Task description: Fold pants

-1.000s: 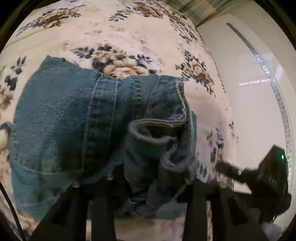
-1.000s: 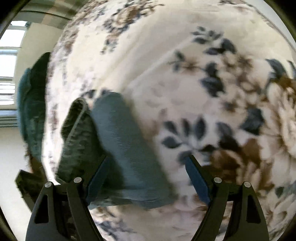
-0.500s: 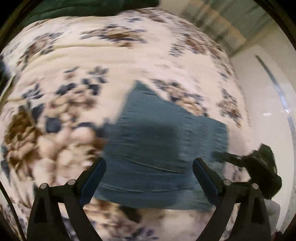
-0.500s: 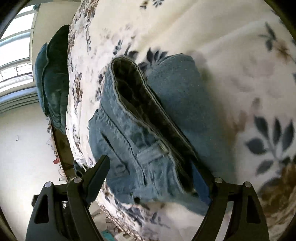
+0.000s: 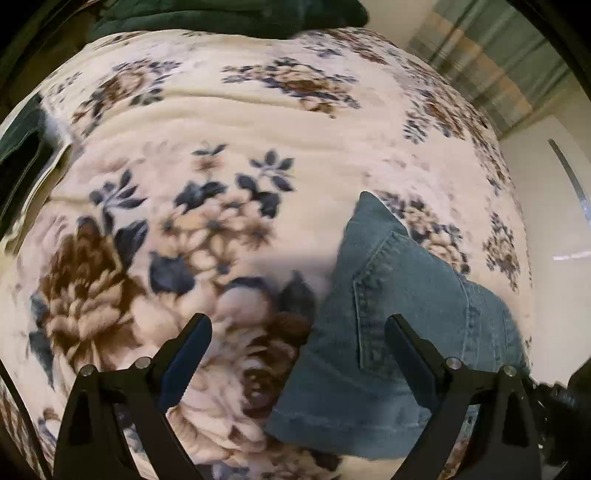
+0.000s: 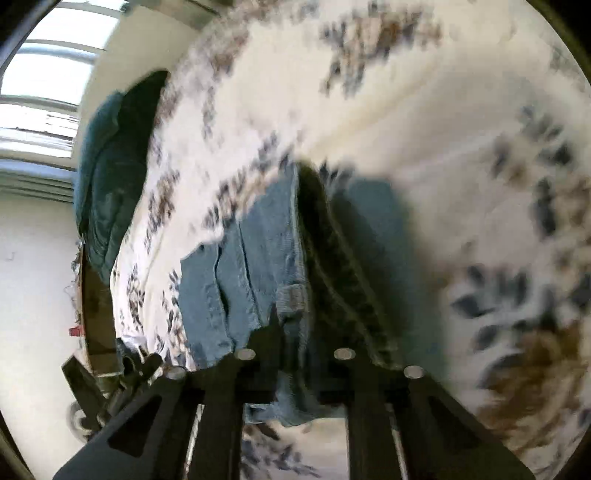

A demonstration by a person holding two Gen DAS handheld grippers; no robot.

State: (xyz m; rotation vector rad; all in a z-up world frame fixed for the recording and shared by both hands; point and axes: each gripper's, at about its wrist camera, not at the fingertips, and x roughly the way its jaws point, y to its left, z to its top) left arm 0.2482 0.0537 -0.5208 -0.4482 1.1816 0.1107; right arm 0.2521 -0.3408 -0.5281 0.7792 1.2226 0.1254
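Note:
Folded blue denim pants [image 5: 391, 332] lie on a floral blanket [image 5: 258, 155], low and to the right in the left wrist view. My left gripper [image 5: 297, 347] hovers open above the blanket, holding nothing. The pants' left edge runs between its fingers, and its right finger [image 5: 406, 350] hangs over the denim. In the blurred right wrist view the pants [image 6: 258, 251] show a dark open fold down the middle. My right gripper [image 6: 295, 332] is shut on the pants at their near edge, with denim bunched between the fingers.
A dark green cushion [image 5: 229, 14] lies at the blanket's far end and shows again as a cushion [image 6: 107, 177] at the left. Pale floor [image 5: 554, 206] lies past the bed's right edge. A bright window [image 6: 40, 85] is at the upper left.
My left gripper let go of the bunched denim, opened wide and swung left over the blanket. My right gripper, open around the folded edge before, has closed on it.

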